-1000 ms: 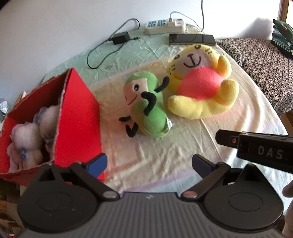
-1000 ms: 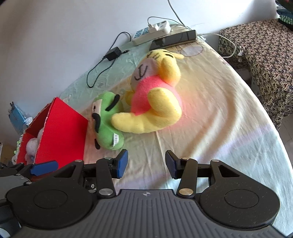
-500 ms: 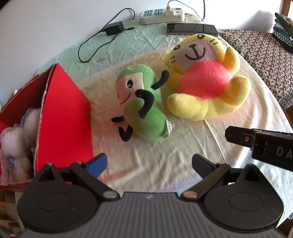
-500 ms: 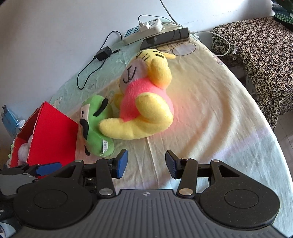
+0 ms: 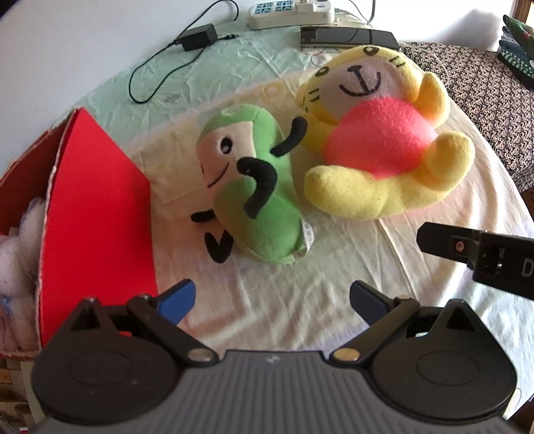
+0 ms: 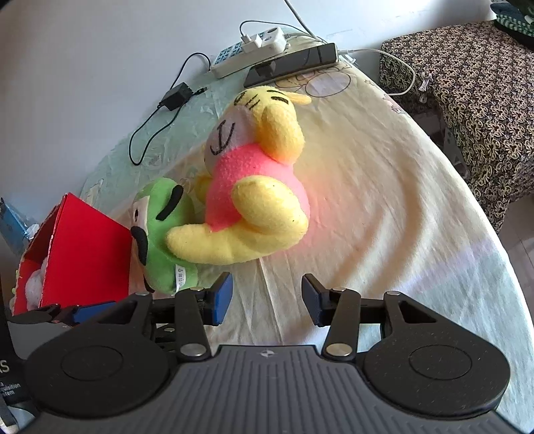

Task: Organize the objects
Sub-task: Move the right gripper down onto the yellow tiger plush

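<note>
A green plush toy (image 5: 253, 193) lies on the cloth-covered table, with a yellow and pink plush tiger (image 5: 380, 140) beside it on the right. A red box (image 5: 96, 207) holding pale plush toys (image 5: 16, 253) stands at the left. My left gripper (image 5: 272, 300) is open and empty, just short of the green toy. My right gripper (image 6: 265, 300) is open and empty, close in front of the tiger (image 6: 257, 187) and the green toy (image 6: 160, 233). The red box (image 6: 83, 250) shows at the left of the right wrist view.
A power strip (image 5: 290, 13), a black adapter with cable (image 5: 197, 36) and a dark phone (image 5: 347, 35) lie at the table's far edge by the wall. A patterned cloth surface (image 6: 474, 100) stands to the right. The right gripper's body (image 5: 484, 257) shows at the right of the left wrist view.
Both grippers have moved forward toward the plush toys, which now look larger and nearer. Both stay open and empty. The toys and box have not moved.
</note>
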`<state>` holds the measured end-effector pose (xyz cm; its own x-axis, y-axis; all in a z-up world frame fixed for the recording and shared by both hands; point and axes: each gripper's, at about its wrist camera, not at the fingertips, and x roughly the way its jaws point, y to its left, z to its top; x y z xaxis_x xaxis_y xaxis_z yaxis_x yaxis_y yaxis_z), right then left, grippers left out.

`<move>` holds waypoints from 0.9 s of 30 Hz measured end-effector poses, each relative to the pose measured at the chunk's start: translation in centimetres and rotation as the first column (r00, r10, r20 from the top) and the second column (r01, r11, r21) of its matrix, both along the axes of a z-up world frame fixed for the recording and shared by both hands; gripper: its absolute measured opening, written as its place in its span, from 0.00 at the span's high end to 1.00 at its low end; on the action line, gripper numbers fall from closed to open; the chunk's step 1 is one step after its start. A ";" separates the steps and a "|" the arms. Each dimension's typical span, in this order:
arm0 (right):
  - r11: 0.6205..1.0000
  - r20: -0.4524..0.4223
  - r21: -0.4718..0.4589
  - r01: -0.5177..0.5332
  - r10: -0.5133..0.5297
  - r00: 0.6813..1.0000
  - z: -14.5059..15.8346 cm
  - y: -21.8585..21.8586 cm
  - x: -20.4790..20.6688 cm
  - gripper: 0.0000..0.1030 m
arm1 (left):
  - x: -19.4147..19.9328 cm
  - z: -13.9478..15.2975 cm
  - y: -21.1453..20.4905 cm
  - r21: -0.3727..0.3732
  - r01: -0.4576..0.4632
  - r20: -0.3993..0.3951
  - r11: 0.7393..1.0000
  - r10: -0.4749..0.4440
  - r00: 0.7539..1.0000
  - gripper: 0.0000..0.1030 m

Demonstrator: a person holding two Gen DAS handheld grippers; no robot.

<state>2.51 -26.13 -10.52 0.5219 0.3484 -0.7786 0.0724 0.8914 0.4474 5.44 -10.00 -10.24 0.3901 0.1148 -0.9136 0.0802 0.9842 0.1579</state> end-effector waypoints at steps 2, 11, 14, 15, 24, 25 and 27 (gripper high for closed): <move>1.000 -0.004 0.001 0.001 -0.001 1.000 -0.1 0.0 0.0 0.53 | 0.0 -0.1 -0.1 0.002 0.002 -0.003 1.000 -0.002 1.000 0.04; 1.000 0.001 0.002 0.009 -0.009 1.000 -0.1 -0.4 -0.2 0.53 | -0.1 -0.1 0.3 -0.029 0.020 0.000 0.999 -0.020 1.000 0.04; 1.000 0.005 0.004 0.026 -0.026 1.000 0.0 -1.1 -0.4 0.53 | -0.2 0.2 0.5 -0.056 0.036 0.016 0.998 -0.035 0.999 0.04; 0.999 0.007 0.005 0.031 -0.031 0.999 0.0 -1.3 -0.4 0.53 | -0.1 0.3 0.4 -0.063 0.041 0.019 0.997 -0.040 0.999 0.04; 0.991 0.046 0.071 0.110 -0.113 0.993 0.8 -4.6 -0.5 0.53 | 0.9 2.0 1.0 -0.294 0.108 0.056 0.950 -0.095 0.994 0.07; 0.989 0.056 0.088 0.122 -0.127 0.990 1.1 -5.1 -0.3 0.53 | 1.2 2.4 1.1 -0.326 0.111 0.066 0.939 -0.095 0.993 0.07; 0.983 0.075 0.120 0.137 -0.147 0.986 1.6 -5.9 0.2 0.52 | 1.7 3.0 0.9 -0.374 0.119 0.090 0.920 -0.092 0.992 0.07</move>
<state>2.75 -31.99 -8.91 0.6337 0.3504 -0.6897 0.1528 0.8173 0.5556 7.17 -9.05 -7.24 0.4448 -0.2791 -0.8511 0.1894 0.9580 -0.2152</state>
